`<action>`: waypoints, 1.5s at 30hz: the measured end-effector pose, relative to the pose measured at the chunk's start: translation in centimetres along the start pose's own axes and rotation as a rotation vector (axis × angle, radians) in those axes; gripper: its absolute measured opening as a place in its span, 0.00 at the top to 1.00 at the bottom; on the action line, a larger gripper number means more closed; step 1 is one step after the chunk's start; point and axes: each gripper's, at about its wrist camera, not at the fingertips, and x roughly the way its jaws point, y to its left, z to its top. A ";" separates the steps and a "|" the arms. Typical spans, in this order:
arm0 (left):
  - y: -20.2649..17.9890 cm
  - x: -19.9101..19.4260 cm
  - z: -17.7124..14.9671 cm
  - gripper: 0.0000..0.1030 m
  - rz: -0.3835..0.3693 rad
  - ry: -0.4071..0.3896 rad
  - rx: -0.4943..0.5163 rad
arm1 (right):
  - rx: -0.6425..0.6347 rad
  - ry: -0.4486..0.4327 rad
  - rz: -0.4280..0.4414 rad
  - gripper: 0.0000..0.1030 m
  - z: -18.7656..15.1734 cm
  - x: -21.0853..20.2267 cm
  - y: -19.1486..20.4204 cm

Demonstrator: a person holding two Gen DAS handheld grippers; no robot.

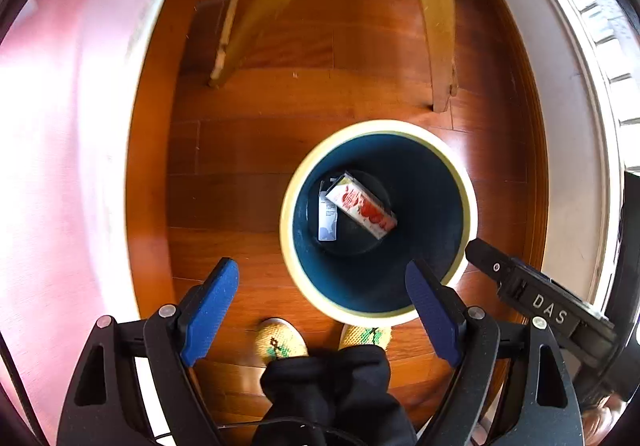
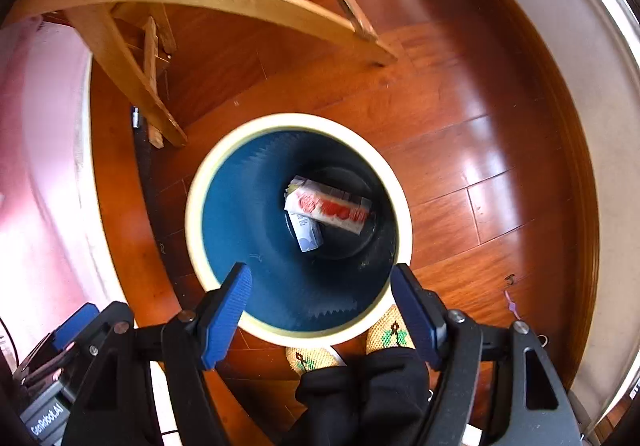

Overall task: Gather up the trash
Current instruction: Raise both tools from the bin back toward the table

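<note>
Polished reddish-brown wooden floor (image 1: 248, 150) fills both views, with the pale curved wooden legs of a chair (image 1: 436, 26) standing on it beyond the bin.

Round bin, cream rim and dark blue inside (image 1: 460, 182), sits on the floor just beyond the person's feet — knitted yellow slippers with a green motif (image 1: 280, 338) and black trouser legs (image 1: 332, 394) show at the bottom edge.

Trash at the bottom of the bin: a white rectangular carton with red fruit print (image 1: 360, 208) lying tilted across a smaller white-and-blue printed pack (image 1: 327, 220), the two touching (carton on top).

Left gripper (image 1: 322, 300): blue ribbed pads, jaws spread wide, nothing between them; it hangs over the near-left edge of the bin, pointing down.

Right gripper (image 2: 322, 296): jaws likewise spread and empty, hanging over the bin's near rim. In the left wrist view its black body reaches in from the right, beside the rim.
</note>
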 end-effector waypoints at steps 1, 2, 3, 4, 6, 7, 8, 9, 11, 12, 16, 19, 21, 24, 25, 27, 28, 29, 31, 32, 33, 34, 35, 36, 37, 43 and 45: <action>0.0 -1.2 -0.3 0.18 0.003 -0.011 0.003 | -0.003 -0.006 0.003 0.29 -0.3 -1.0 0.3; 0.1 -2.4 -0.5 0.18 0.006 -0.024 0.008 | -0.007 -0.013 0.009 0.29 -0.5 -2.1 0.6; 0.1 -3.8 -0.8 0.18 0.009 -0.039 0.014 | -0.013 -0.022 0.013 0.29 -0.8 -3.2 1.0; 0.0 -5.3 -1.0 0.18 0.012 -0.056 0.019 | -0.023 -0.033 0.018 0.29 -1.2 -4.5 1.4; 0.2 -8.4 -1.5 0.18 0.015 -0.088 0.030 | -0.039 -0.052 0.026 0.29 -1.9 -7.0 2.3; 0.2 -10.1 -1.7 0.18 0.013 -0.106 0.035 | -0.046 -0.062 0.031 0.29 -2.3 -8.4 2.7; 0.3 -11.8 -1.9 0.18 0.013 -0.124 0.040 | -0.050 -0.070 0.036 0.29 -2.6 -9.7 3.2; 0.2 -13.5 -2.2 0.18 0.013 -0.143 0.044 | -0.055 -0.079 0.044 0.29 -3.1 -11.1 3.6; 0.4 -17.2 -2.6 0.18 0.006 -0.183 0.055 | -0.063 -0.101 0.064 0.29 -3.9 -14.1 4.4; 0.6 -19.0 -2.8 0.18 0.002 -0.202 0.061 | -0.066 -0.109 0.071 0.29 -4.3 -15.5 4.7; 0.8 -26.2 -3.7 0.18 -0.012 -0.286 0.086 | -0.080 -0.152 0.105 0.29 -5.7 -21.3 6.3; 0.8 -31.1 -4.3 0.18 -0.030 -0.346 0.107 | -0.111 -0.207 0.130 0.29 -7.1 -25.8 7.4; 0.8 -34.0 -4.6 0.18 -0.040 -0.385 0.122 | -0.140 -0.260 0.142 0.29 -7.9 -28.7 8.2; 0.8 -38.0 -5.0 0.18 -0.063 -0.448 0.143 | -0.170 -0.363 0.154 0.29 -8.9 -33.2 9.2; 0.8 -39.3 -5.1 0.18 -0.071 -0.471 0.149 | -0.174 -0.394 0.155 0.29 -9.1 -34.8 9.6; 0.6 -41.4 -5.6 0.18 -0.087 -0.516 0.158 | -0.172 -0.441 0.158 0.29 -9.3 -37.1 10.0; 0.6 -42.6 -5.7 0.18 -0.095 -0.539 0.161 | -0.172 -0.464 0.161 0.29 -9.1 -38.4 10.5; 0.6 -44.0 -5.9 0.18 -0.103 -0.563 0.163 | -0.178 -0.486 0.162 0.30 -9.3 -39.5 10.8; 0.5 -46.2 -5.9 0.18 -0.116 -0.617 0.167 | -0.206 -0.546 0.149 0.30 -9.6 -42.2 11.5; 0.5 -47.3 -5.8 0.18 -0.119 -0.644 0.169 | -0.219 -0.578 0.141 0.30 -9.6 -43.1 12.0; 0.4 -48.3 -5.7 0.18 -0.119 -0.671 0.169 | -0.231 -0.607 0.135 0.30 -9.7 -44.3 12.2; 0.4 -49.2 -5.6 0.18 -0.118 -0.694 0.166 | -0.241 -0.631 0.129 0.30 -9.8 -45.2 12.4; 0.4 -50.0 -5.5 0.18 -0.117 -0.715 0.161 | -0.250 -0.655 0.122 0.30 -9.8 -46.6 12.8; 0.5 -50.6 -5.3 0.18 -0.119 -0.733 0.152 | -0.258 -0.673 0.117 0.30 -9.8 -47.5 13.0; 0.5 -51.2 -5.0 0.18 -0.124 -0.748 0.142 | -0.265 -0.690 0.110 0.30 -9.6 -48.4 13.2; 0.6 -53.1 -3.2 0.18 -0.139 -0.779 0.077 | -0.294 -0.752 0.101 0.30 -7.9 -51.4 13.5; 0.3 -52.9 -2.1 0.19 -0.145 -0.765 0.064 | -0.293 -0.756 0.104 0.30 -6.6 -51.7 13.3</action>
